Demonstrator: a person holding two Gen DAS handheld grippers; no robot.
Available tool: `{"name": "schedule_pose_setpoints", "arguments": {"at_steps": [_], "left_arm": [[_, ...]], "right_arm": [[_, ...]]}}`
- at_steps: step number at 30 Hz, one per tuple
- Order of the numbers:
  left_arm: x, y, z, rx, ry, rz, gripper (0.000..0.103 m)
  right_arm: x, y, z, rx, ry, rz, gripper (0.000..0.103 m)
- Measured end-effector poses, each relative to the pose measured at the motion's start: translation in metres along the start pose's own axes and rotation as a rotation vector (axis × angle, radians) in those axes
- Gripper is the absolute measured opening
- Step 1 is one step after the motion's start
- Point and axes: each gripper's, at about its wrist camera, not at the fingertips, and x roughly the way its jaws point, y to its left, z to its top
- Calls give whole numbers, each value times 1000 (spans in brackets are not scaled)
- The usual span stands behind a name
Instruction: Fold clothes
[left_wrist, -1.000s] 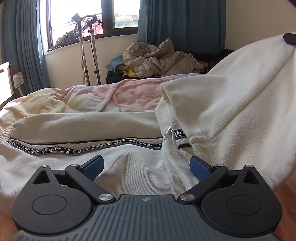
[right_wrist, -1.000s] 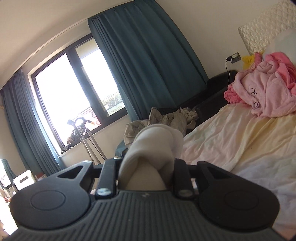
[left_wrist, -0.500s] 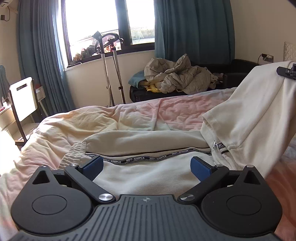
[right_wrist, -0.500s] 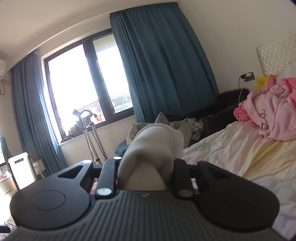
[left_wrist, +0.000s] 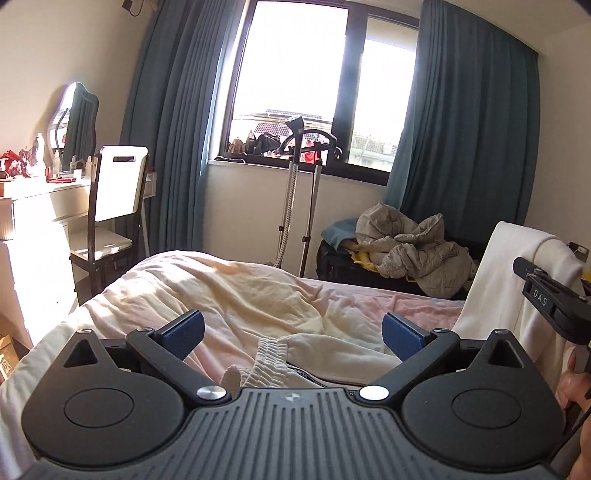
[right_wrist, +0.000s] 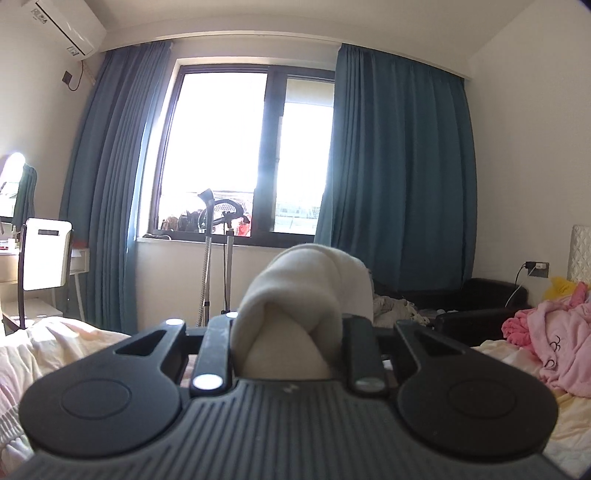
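Left gripper (left_wrist: 291, 332): we see its blue pads (left_wrist: 183, 331) spread wide with nothing between them; it hangs above the near end of the bed.
Right gripper (right_wrist: 287, 332): we find its jaws drawn close on a thick bunch of the cream sweatpants (right_wrist: 304, 291), which bulges up and forward between the fingers.
Cream sweatpants, left-wrist view (left_wrist: 495, 284): we see one part lifted at the far right, draped over the right gripper (left_wrist: 546, 295); the rest lies on the bed just beyond the left gripper, its elastic cuff (left_wrist: 271, 360) nearest to us.
Hand (left_wrist: 570, 380): we glimpse fingers at the right edge, below the right gripper's body.
Bed (left_wrist: 229, 291): we note a rumpled cream-and-pink cover across the middle ground.
Pink robe (right_wrist: 550, 336): we see it heaped on the bed at the right, well apart from the sweatpants.
Grey jacket (left_wrist: 410, 251): we find it piled on a dark bench beyond the bed, at the right.
Garment steamer (left_wrist: 299, 192): it stands before the window (left_wrist: 306, 85), between blue curtains (left_wrist: 469, 122).
Chair (left_wrist: 110, 206): white-backed, far left, beside a dressing table (left_wrist: 40, 199).
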Motion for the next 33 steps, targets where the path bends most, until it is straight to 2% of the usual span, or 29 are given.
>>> {"name": "schedule_pose_setpoints", "arguments": {"at_steps": [2, 5, 9, 12, 13, 15, 18, 22, 24, 28, 33], "left_arm": [[-6, 21, 7, -46, -27, 26, 103], [-12, 39, 13, -43, -75, 82, 103], [-8, 55, 12, -62, -69, 123, 103], [-1, 59, 10, -75, -53, 130, 103], [1, 60, 10, -81, -50, 117, 103], [7, 62, 6, -88, -46, 77, 103], [16, 61, 1, -92, -13, 27, 103], [27, 59, -7, -104, 50, -39, 103], [31, 50, -13, -55, 81, -63, 103], [38, 25, -31, 97, 137, -60, 103], [50, 4, -54, 174, 209, -41, 103]], "right_arm": [[6, 42, -6, -12, 11, 57, 25], [13, 107, -25, -43, 46, 160, 25], [16, 186, -71, -146, 149, 296, 26], [16, 217, -110, -239, 217, 350, 26], [14, 218, -114, -247, 208, 360, 26], [12, 213, -109, -242, 195, 386, 28], [10, 192, -95, -234, 195, 490, 38], [-18, 142, -79, -252, 181, 625, 51], [-32, 112, -70, -233, 185, 660, 53], [-53, 49, -57, -223, 212, 595, 59], [-54, -22, -68, -21, 359, 467, 60]]}}
